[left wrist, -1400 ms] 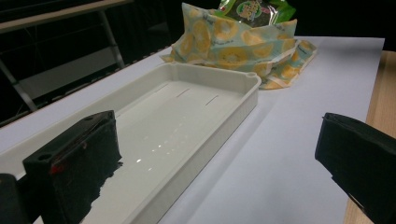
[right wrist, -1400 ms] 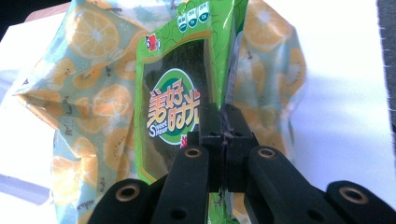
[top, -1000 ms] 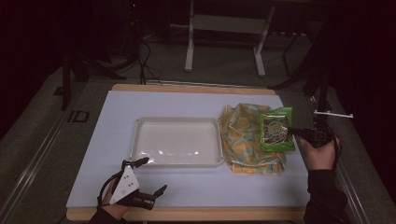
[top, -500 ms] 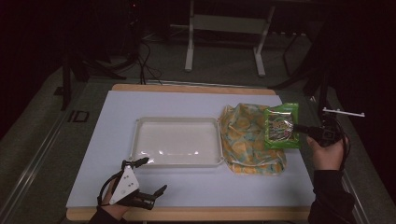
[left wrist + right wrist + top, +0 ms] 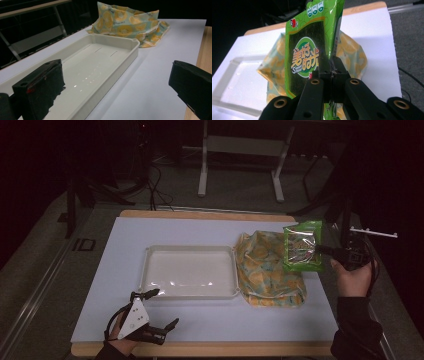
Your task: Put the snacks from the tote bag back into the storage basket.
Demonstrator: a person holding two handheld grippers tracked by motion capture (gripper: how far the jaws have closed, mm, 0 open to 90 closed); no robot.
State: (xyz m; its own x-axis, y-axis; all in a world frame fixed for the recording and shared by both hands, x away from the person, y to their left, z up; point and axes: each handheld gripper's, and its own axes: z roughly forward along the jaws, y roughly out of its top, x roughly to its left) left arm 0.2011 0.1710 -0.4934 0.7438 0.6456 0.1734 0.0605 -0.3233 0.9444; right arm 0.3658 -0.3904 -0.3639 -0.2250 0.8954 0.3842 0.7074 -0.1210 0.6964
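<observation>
**Right gripper holds green packet above the cloth bag**

Right gripper (image 5: 325, 251): jaws closed tight on one edge of the packet (image 5: 301, 246). In the right gripper view the two black jaws meet on the packet's (image 5: 305, 53) seam, nothing else between them. The packet is green, with a dark panel and orange lettering on its face. It hangs clear of the table, held upright, its face turned toward the tray side. The right hand (image 5: 352, 279) grips the tool from below, off the right edge of the mat.

Packet position: in the air over the right part of the bag (image 5: 267, 268), near the far right corner of the mat (image 5: 210, 227). Whether its lower edge brushes the bag I cannot tell from here.

Bag: yellow-and-teal patterned cloth, crumpled, lying on the mat just beside the tray's right wall. In the left gripper view the bag (image 5: 130, 23) sits past the far end of the tray (image 5: 117, 62).

Tray (image 5: 145, 270): white, shallow, rectangular, mid-mat.

Left gripper (image 5: 161, 316): jaws wide apart, holding nothing. It rests low at the near left of the mat, just short of the tray's near left corner. One jaw sits in front of the tray rim, the other over the mat's wooden edge.
</observation>
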